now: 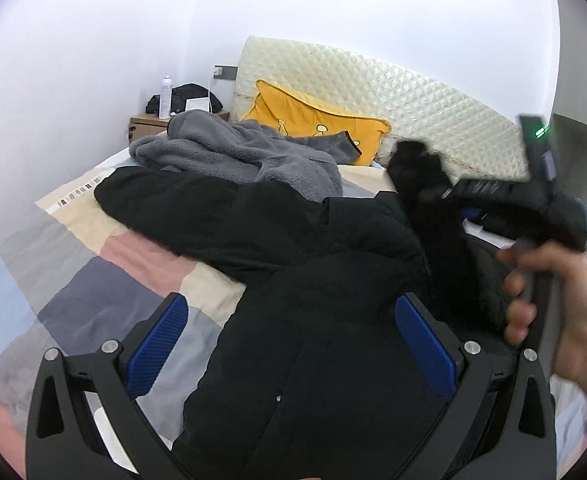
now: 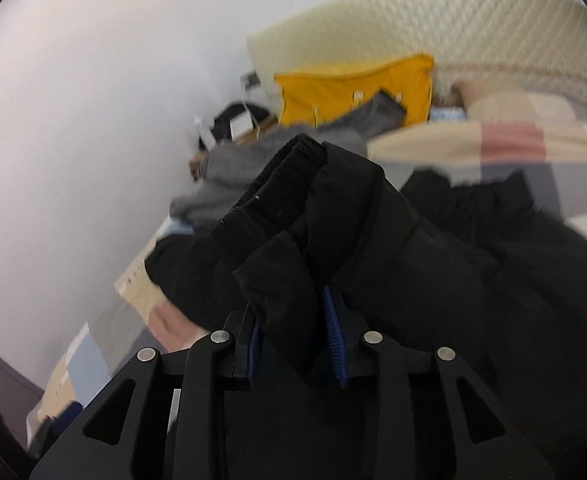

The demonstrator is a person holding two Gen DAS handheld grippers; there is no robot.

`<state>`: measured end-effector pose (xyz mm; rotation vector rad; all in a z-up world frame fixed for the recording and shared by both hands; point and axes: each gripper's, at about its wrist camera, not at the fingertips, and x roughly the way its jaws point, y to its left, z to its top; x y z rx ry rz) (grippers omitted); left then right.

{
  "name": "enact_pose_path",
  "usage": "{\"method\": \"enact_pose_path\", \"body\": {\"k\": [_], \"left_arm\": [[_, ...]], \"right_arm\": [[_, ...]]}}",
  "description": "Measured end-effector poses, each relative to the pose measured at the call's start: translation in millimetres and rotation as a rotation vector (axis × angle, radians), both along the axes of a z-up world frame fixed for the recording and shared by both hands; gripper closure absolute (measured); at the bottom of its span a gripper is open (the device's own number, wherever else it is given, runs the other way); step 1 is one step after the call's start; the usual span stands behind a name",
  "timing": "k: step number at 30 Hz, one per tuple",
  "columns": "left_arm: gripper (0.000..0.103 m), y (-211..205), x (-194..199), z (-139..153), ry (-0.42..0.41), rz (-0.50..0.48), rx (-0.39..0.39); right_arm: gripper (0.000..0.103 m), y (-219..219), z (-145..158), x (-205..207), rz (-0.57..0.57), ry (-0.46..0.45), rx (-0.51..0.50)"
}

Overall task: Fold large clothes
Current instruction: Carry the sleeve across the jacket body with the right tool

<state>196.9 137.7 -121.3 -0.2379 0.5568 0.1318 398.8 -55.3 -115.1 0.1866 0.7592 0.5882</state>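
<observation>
Sleeve folding is the step we judge to be in hand. Our right gripper (image 2: 293, 332) has its jaws clamped narrow on the black jacket's sleeve (image 2: 305, 200), cuff raised above the bed (image 1: 105, 264). The black jacket (image 1: 313, 300) lies spread across the near bed, with a grey fleece (image 1: 245, 152) beyond it on the far side. Our left gripper (image 1: 289, 344) hovers over the jacket body, jaws wide and empty. Next, we think, the sleeve needs carrying across and laying flat on the body.
</observation>
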Motion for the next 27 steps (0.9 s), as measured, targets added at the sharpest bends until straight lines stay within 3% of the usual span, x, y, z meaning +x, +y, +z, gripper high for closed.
{"method": "enact_pose_path", "body": {"k": [7,8,9,11,16,19,27], "left_arm": [[0.000,-3,6,-7,0.023,-0.016,0.005],[0.000,-3,6,-8,0.022,-0.017,0.003],[0.000,-2,5,-8,0.021,-0.016,0.000],[0.000,-1,6,-9,0.020,-0.015,-0.012],[0.000,-3,8,-11,0.034,-0.026,-0.014],[0.000,-8,8,-10,0.026,-0.034,-0.001],[0.000,-30,7,-4,-0.015,-0.089,0.031]], "right_arm": [[0.075,20,-55,-7,0.048,0.095,-0.065],[0.066,22,-59,-7,0.052,0.102,-0.073],[0.044,24,-61,-8,0.059,0.107,-0.068],[0.029,26,-57,-9,0.080,0.100,-0.045],[0.029,20,-28,-21,0.084,0.015,-0.062],[0.029,-7,-5,-32,0.042,-0.065,-0.086],[0.029,-119,16,-69,-0.249,-0.192,-0.110]]}}
